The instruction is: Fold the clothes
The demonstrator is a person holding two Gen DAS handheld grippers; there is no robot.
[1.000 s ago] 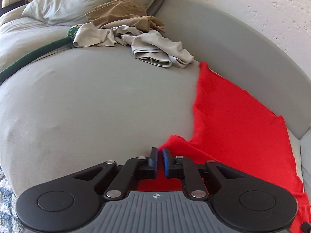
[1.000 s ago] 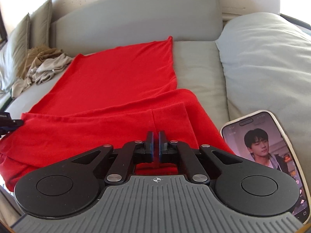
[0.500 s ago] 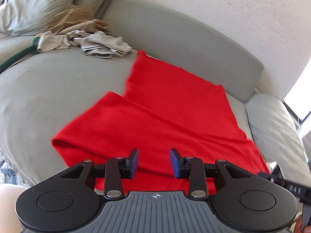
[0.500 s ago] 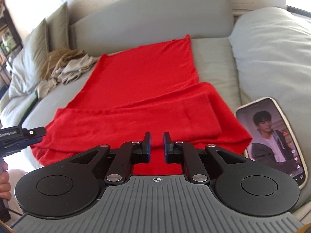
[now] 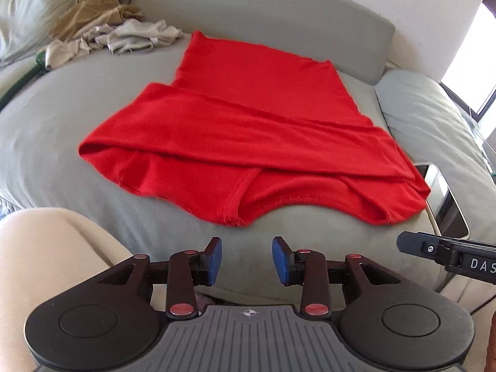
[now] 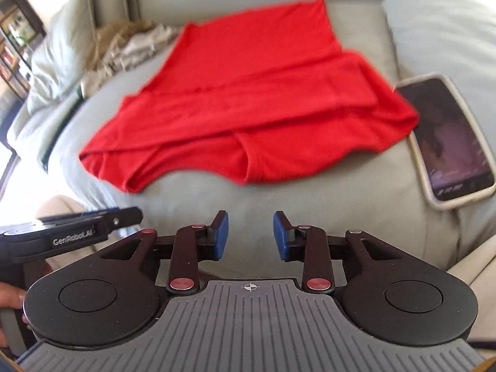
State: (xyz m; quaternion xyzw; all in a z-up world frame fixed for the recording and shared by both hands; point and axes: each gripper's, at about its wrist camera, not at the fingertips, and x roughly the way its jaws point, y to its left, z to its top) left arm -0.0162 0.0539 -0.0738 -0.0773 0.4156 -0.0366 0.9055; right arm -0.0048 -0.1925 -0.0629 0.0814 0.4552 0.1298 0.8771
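Looking along the left gripper (image 5: 246,260): grey sofa seat (image 5: 62,117) ahead, with a heap of beige and tan clothes (image 5: 117,31) at the far left against a pale cushion (image 5: 28,3). To the right, a phone (image 5: 446,198) just beside the red shirt (image 5: 248,130), and the tip of the right gripper (image 5: 406,245) poking in from the edge. At lower left, a person's knee (image 5: 46,263). Nothing between fingers and cloth but bare seat. Red shirt spread flat mid-seat, its near part doubled over in a broad band, stitched hems and neckline showing along the front edge. Blue pads (image 5: 215,260) apart, nothing between them; jaws just been opening. A second ago clamped low on the cloth, now drawn back clear of it.

Looking along the right gripper (image 6: 251,235): somewhat blurred. Phone (image 6: 449,142) face up at right, touching the red shirt's (image 6: 248,93) corner; heap of clothes (image 6: 130,46) far left; left gripper (image 6: 124,217) entering at the left edge, a hand (image 6: 9,297) below it. Shirt lying the same way, folded band across the front. Pads (image 6: 221,235) apart and empty, jaws just been opening. Earlier pressed together over the shirt's edge, now back over bare seat.
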